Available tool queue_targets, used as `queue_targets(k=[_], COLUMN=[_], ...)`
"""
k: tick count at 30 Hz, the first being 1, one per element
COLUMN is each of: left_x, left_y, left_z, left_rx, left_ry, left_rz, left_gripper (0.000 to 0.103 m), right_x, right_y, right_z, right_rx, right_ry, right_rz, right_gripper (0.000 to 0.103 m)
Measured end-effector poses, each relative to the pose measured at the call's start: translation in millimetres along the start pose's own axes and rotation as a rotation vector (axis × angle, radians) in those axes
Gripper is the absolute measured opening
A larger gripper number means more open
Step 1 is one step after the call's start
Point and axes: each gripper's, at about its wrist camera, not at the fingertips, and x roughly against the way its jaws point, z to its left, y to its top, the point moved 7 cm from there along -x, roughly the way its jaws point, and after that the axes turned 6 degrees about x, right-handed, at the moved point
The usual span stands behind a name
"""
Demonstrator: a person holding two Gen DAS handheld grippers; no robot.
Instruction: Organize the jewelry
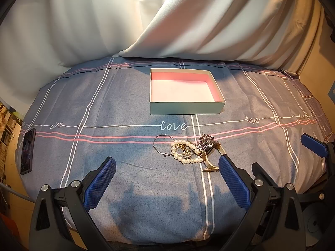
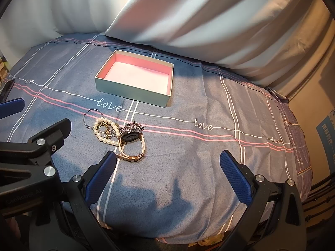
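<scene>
- A bed [image 1: 104, 96] covered with a grey-blue sheet, striped in pink and white and printed "love", carries everything; pale pillows [image 1: 188, 21] lie along its far edge.
- The jewelry sits in one tangled heap near the middle of the sheet, none of it in the box yet.
- In the heap: a pearl bracelet [image 1: 184, 152] looped around small rings, a thin wire bangle [image 1: 159, 144] touching its left side, a sparkly purple piece [image 1: 205, 141] at the far right, and a gold-strapped watch [image 2: 130, 144] nearest the claws.
- An open box [image 1: 186, 91] with a pink lining stands just beyond the heap, empty and lidless, likely so each piece can be dropped straight in.
- The left claw [image 1: 167, 179] hangs wide, holding nothing, with the heap just ahead of its right finger.
- The right claw [image 2: 167, 175] is also spread wide and empty; the watch lies just by its left finger, so it looks like the easiest first pick.
- A dark phone [image 1: 27, 152] lies at the far left edge, well apart from the task.
</scene>
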Motion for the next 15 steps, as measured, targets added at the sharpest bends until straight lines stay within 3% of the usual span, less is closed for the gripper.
queue_targets(k=[15], left_x=[1.5], left_y=[-2.0], left_z=[-0.3], left_rx=[0.001], left_ry=[0.000], left_rz=[0.003], left_gripper=[0.097], right_x=[1.1], right_y=[-0.1], right_z=[-0.5], right_rx=[-0.002], right_ry=[0.001], right_rz=[0.002], right_gripper=[0.097])
